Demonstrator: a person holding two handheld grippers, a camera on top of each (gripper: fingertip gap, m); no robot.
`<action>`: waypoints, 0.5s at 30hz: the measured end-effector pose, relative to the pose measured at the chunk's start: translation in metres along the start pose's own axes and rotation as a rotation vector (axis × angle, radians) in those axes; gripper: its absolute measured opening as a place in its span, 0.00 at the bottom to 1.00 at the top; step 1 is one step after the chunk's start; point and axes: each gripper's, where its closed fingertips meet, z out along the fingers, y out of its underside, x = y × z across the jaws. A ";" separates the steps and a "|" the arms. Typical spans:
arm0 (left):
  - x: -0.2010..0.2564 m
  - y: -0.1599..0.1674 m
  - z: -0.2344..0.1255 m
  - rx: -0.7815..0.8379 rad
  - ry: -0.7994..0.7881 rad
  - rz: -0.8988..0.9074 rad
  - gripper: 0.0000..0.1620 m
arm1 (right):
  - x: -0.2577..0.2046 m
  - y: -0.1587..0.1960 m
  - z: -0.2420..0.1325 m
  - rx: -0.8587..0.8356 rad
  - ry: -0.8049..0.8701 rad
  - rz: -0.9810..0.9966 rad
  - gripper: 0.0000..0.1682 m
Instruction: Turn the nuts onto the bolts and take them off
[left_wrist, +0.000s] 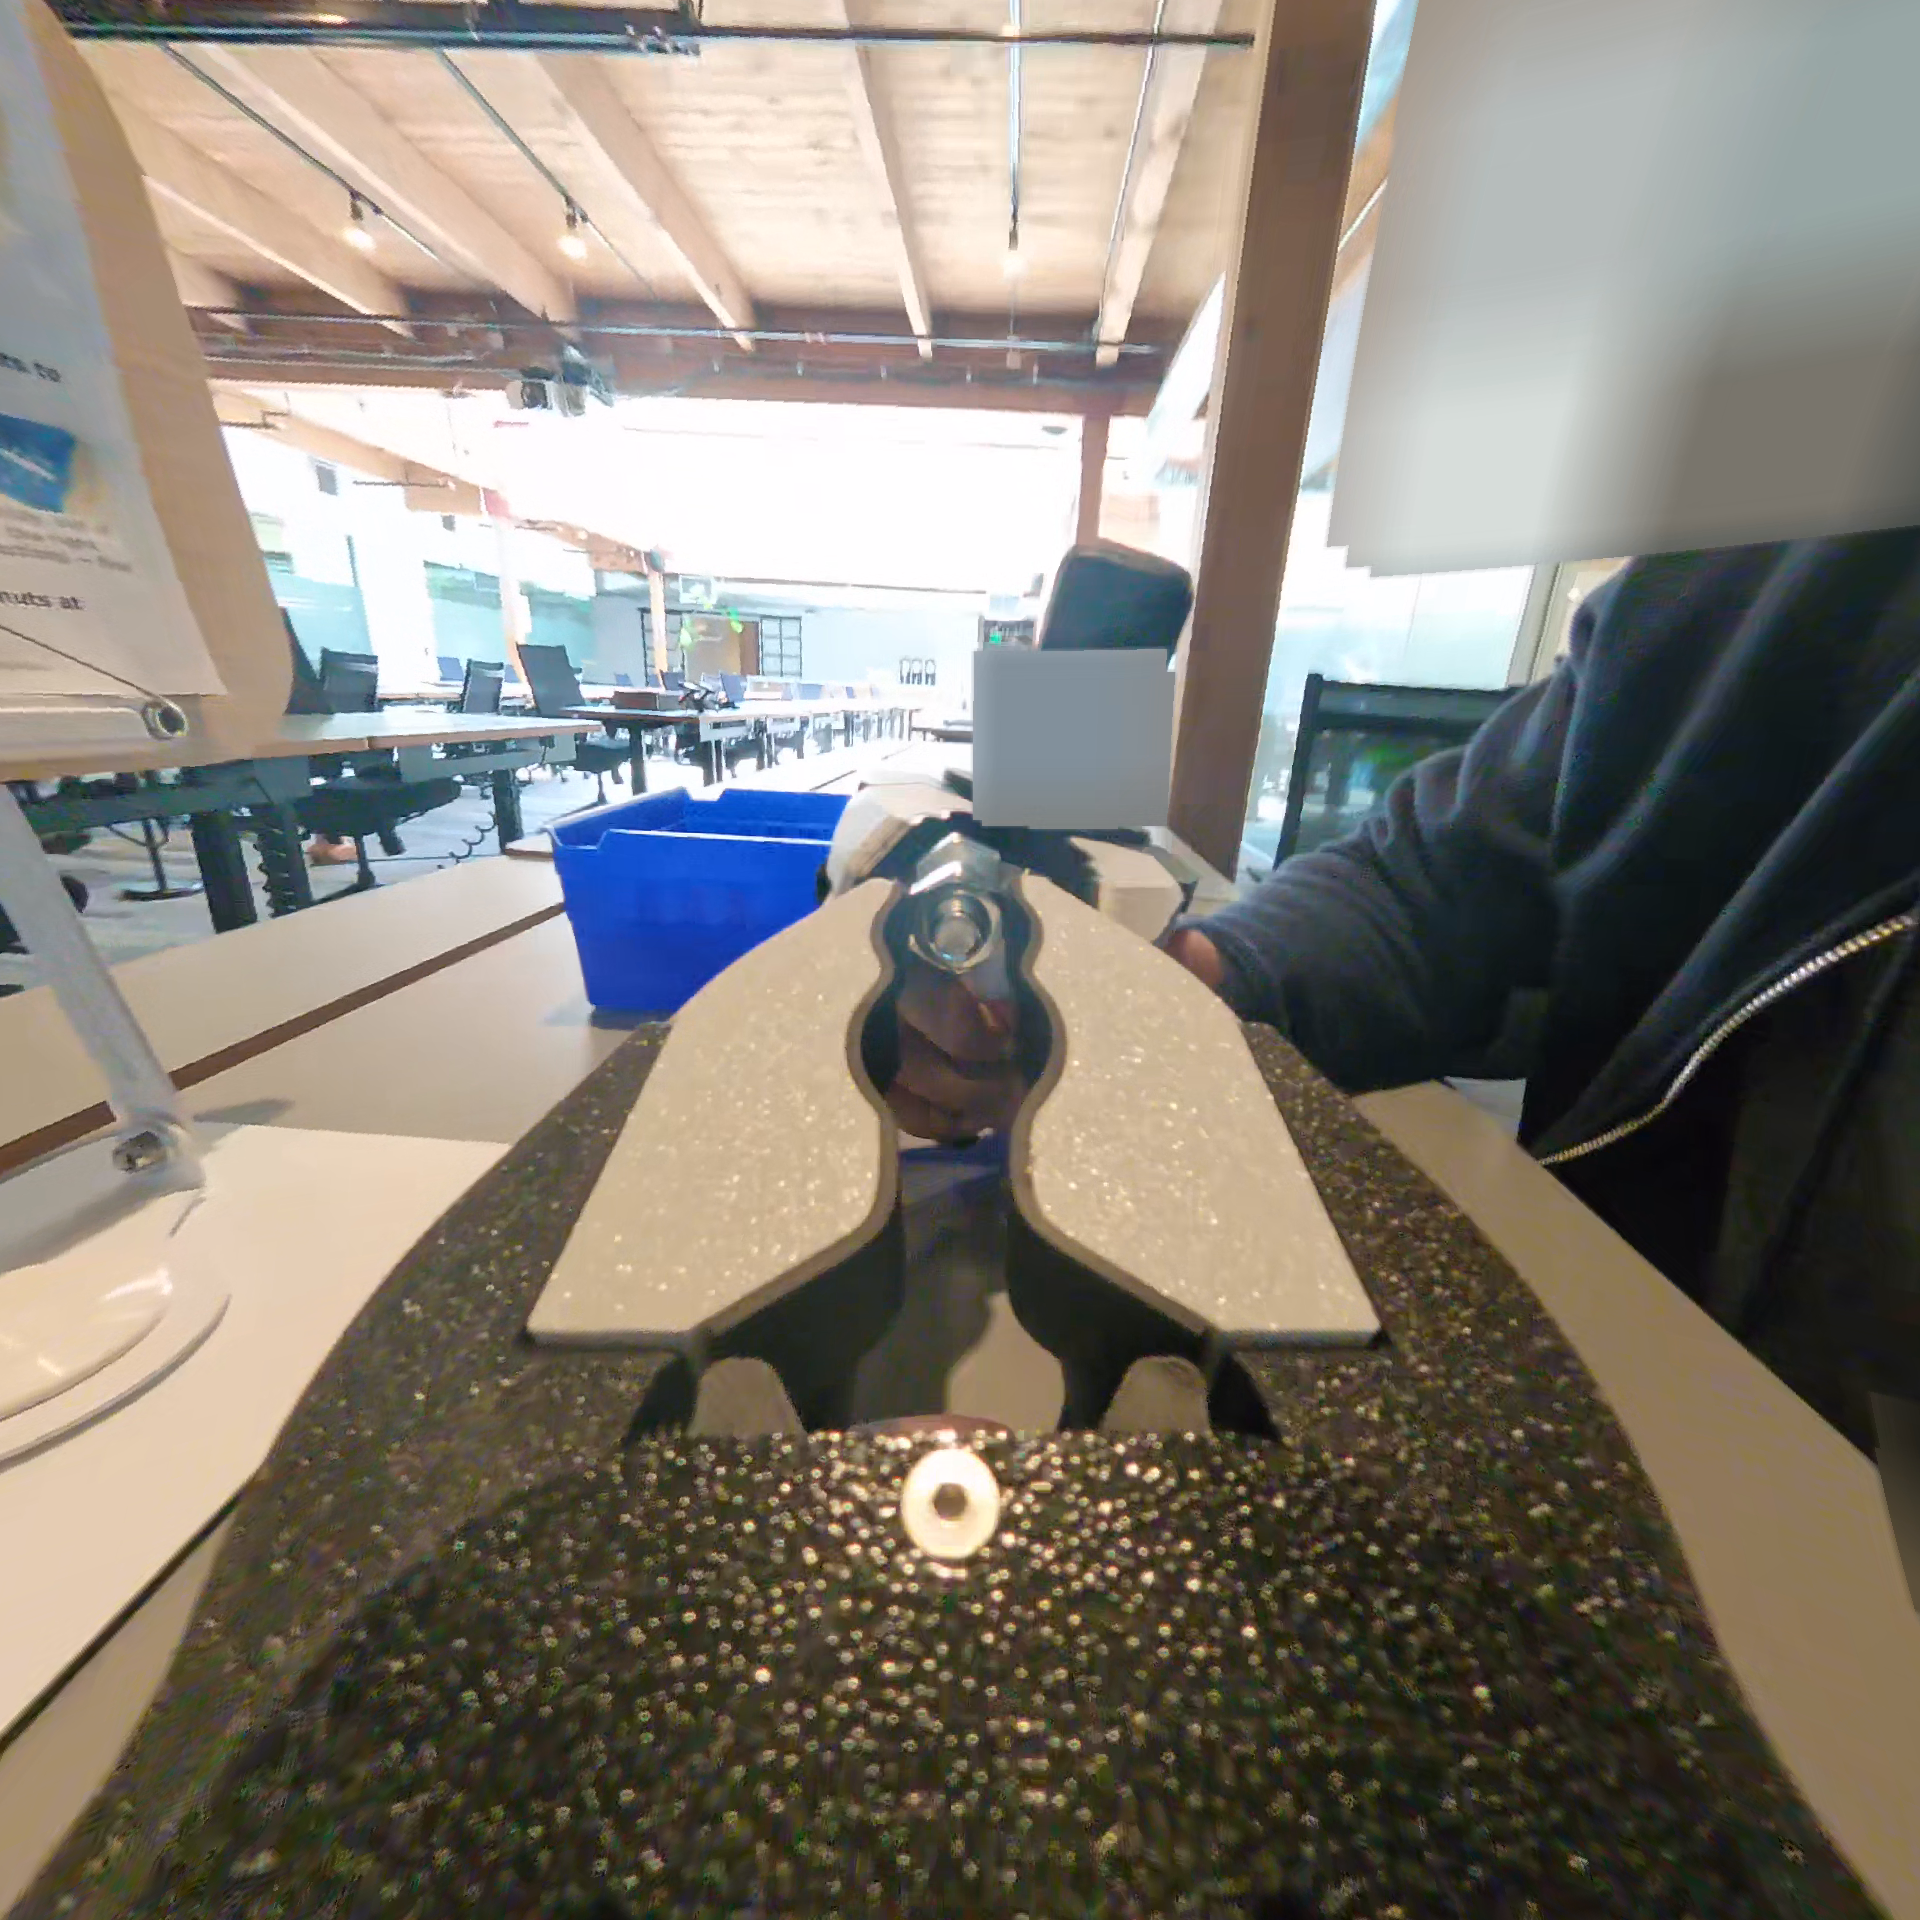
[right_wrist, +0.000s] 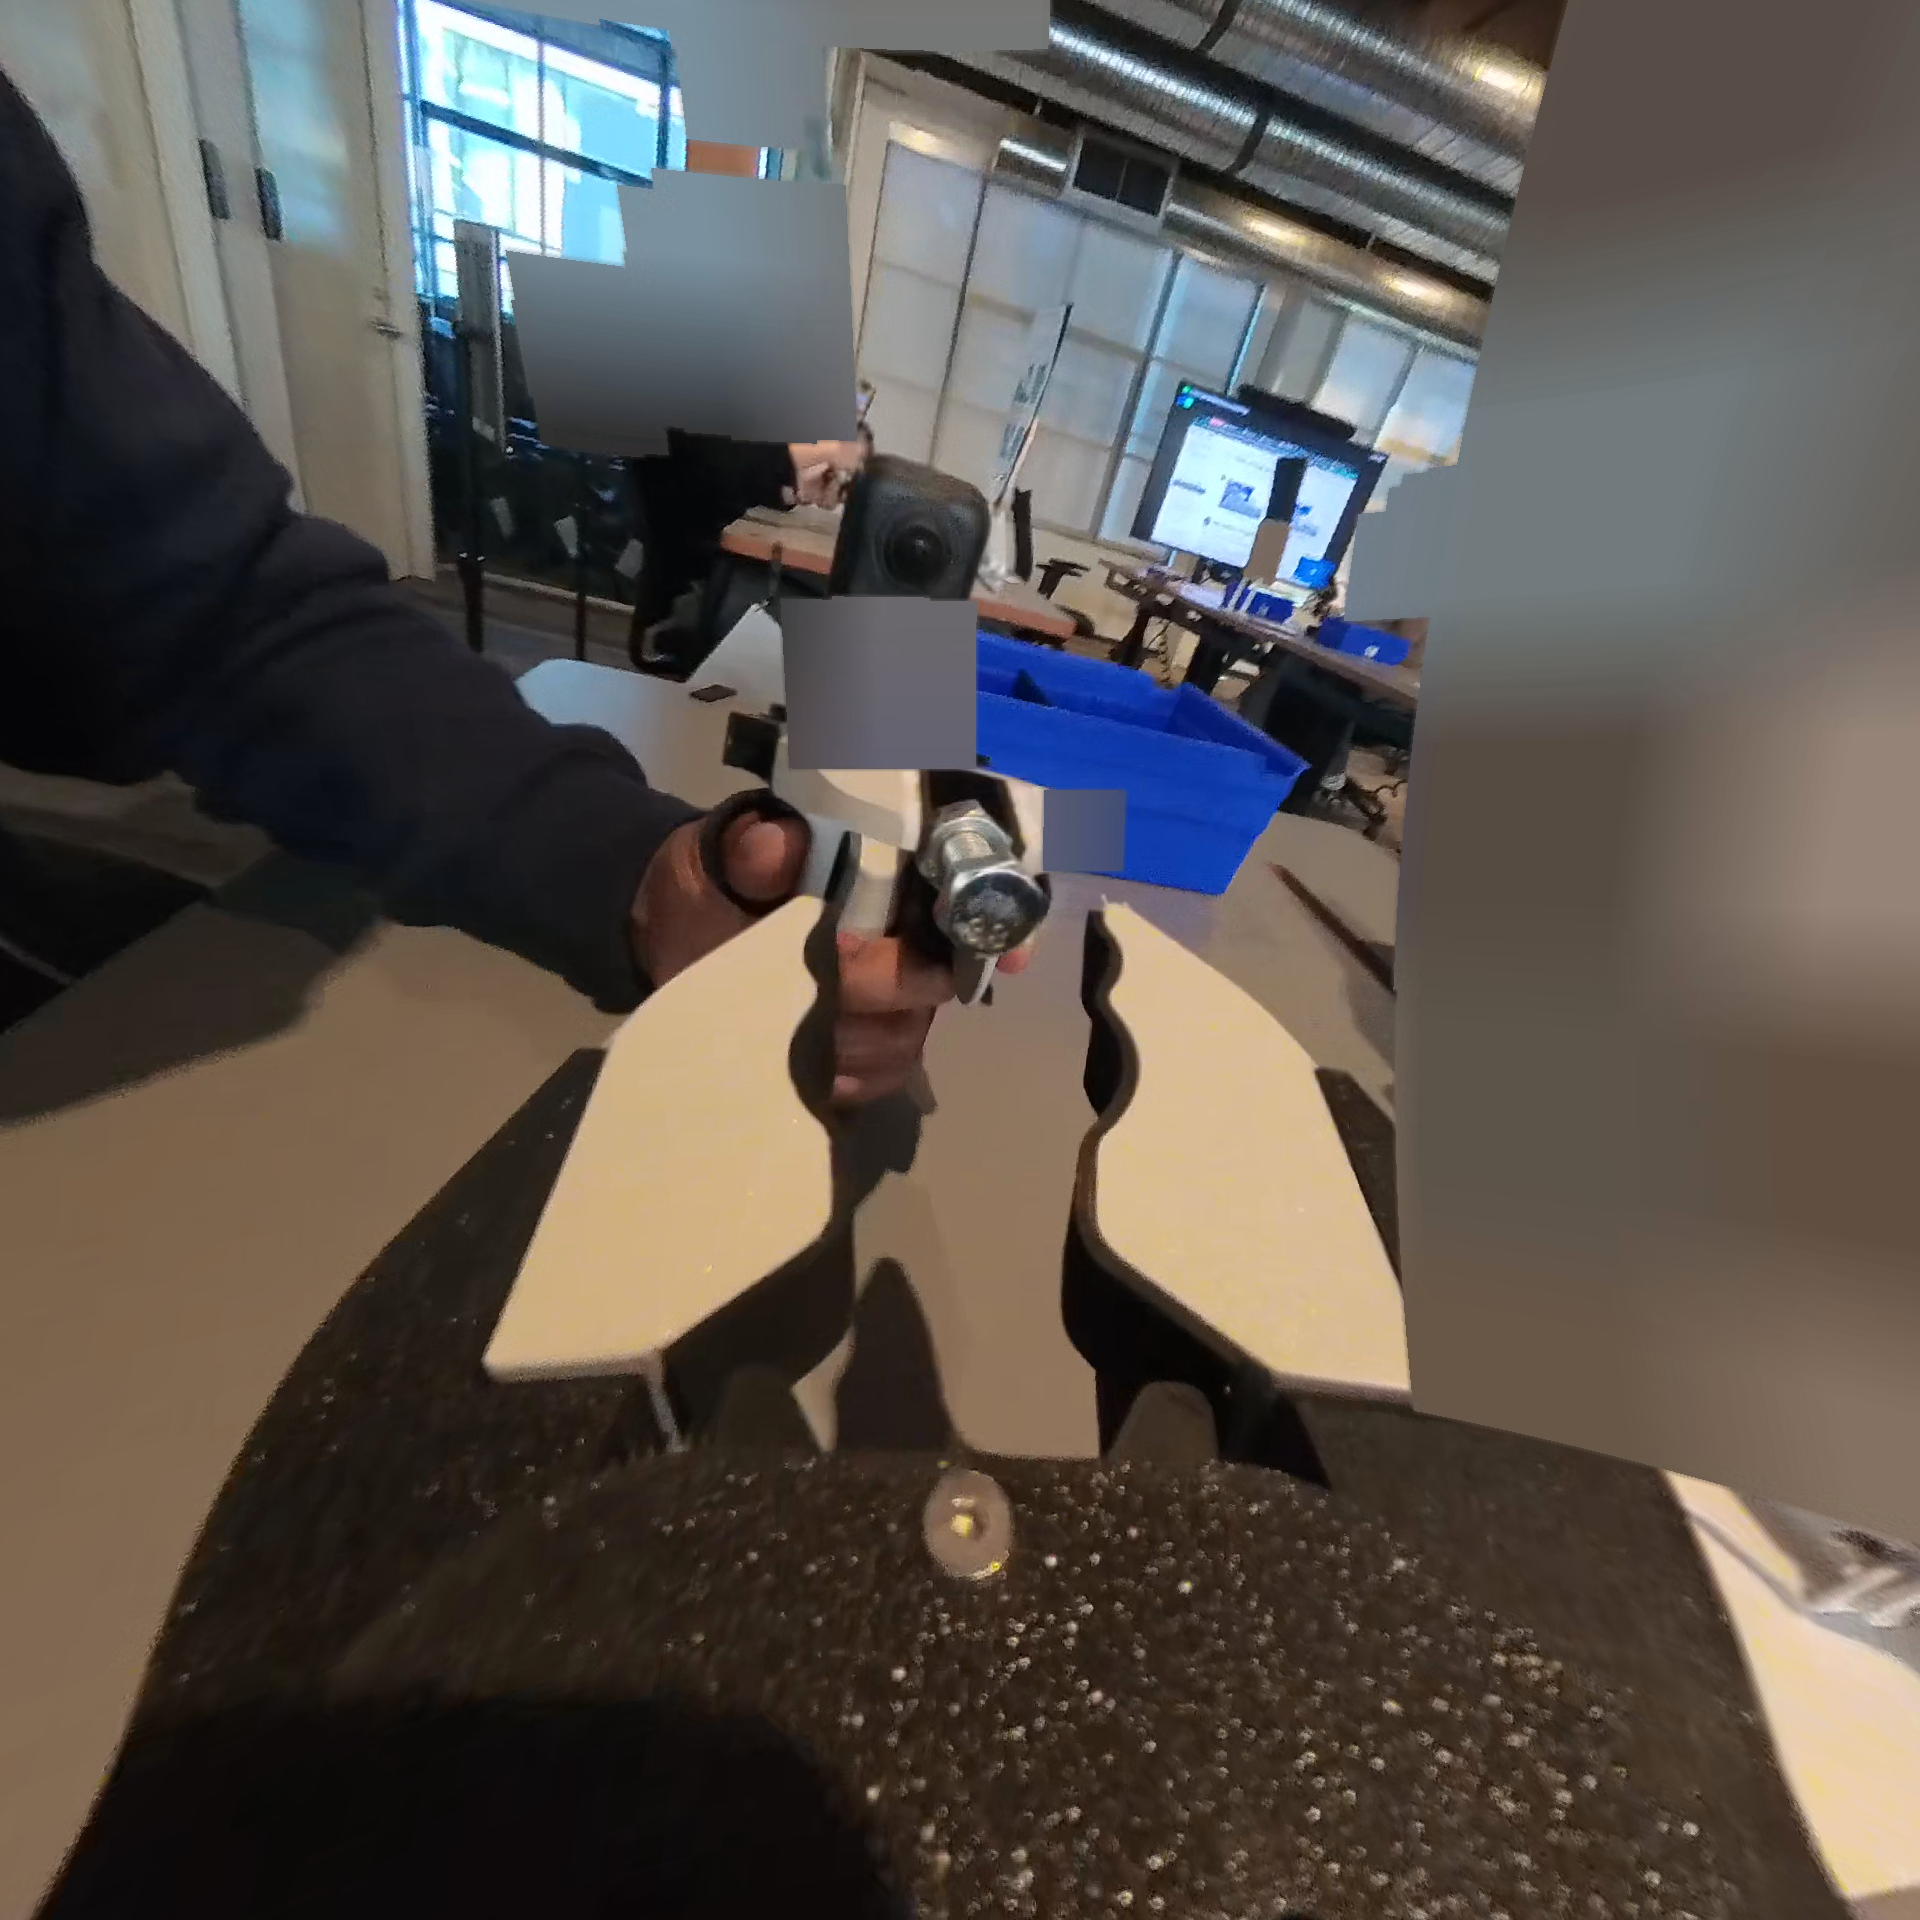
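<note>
My left gripper (left_wrist: 953, 904) is shut on a silver bolt with a nut on it (left_wrist: 954, 925), held above the table with its threaded end facing the left wrist camera. In the right wrist view the bolt's hex head (right_wrist: 987, 904) points at me, with the nut (right_wrist: 951, 842) just behind it. My right gripper (right_wrist: 961, 914) is open. Its fingers stand apart on either side of the bolt head and do not touch it. The left gripper's white body (right_wrist: 873, 800) and the hand holding it (right_wrist: 883, 987) show behind the bolt.
A blue bin (left_wrist: 686, 894) stands on the grey table (left_wrist: 364, 997) behind the grippers; it also shows in the right wrist view (right_wrist: 1143, 769). A white stand base (left_wrist: 73, 1309) with a paper sign is at the left. A person's dark sleeve (left_wrist: 1558, 883) is at the right.
</note>
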 end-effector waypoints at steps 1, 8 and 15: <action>0.002 0.002 -0.001 -0.013 -0.007 0.009 0.11 | -0.002 0.002 0.001 -0.004 -0.013 0.011 0.26; 0.003 0.009 -0.007 -0.102 -0.059 0.110 0.10 | -0.010 0.008 0.004 -0.010 -0.097 0.165 0.18; 0.007 0.012 -0.005 -0.111 -0.040 0.101 0.10 | -0.009 0.009 0.002 -0.023 -0.091 0.185 0.10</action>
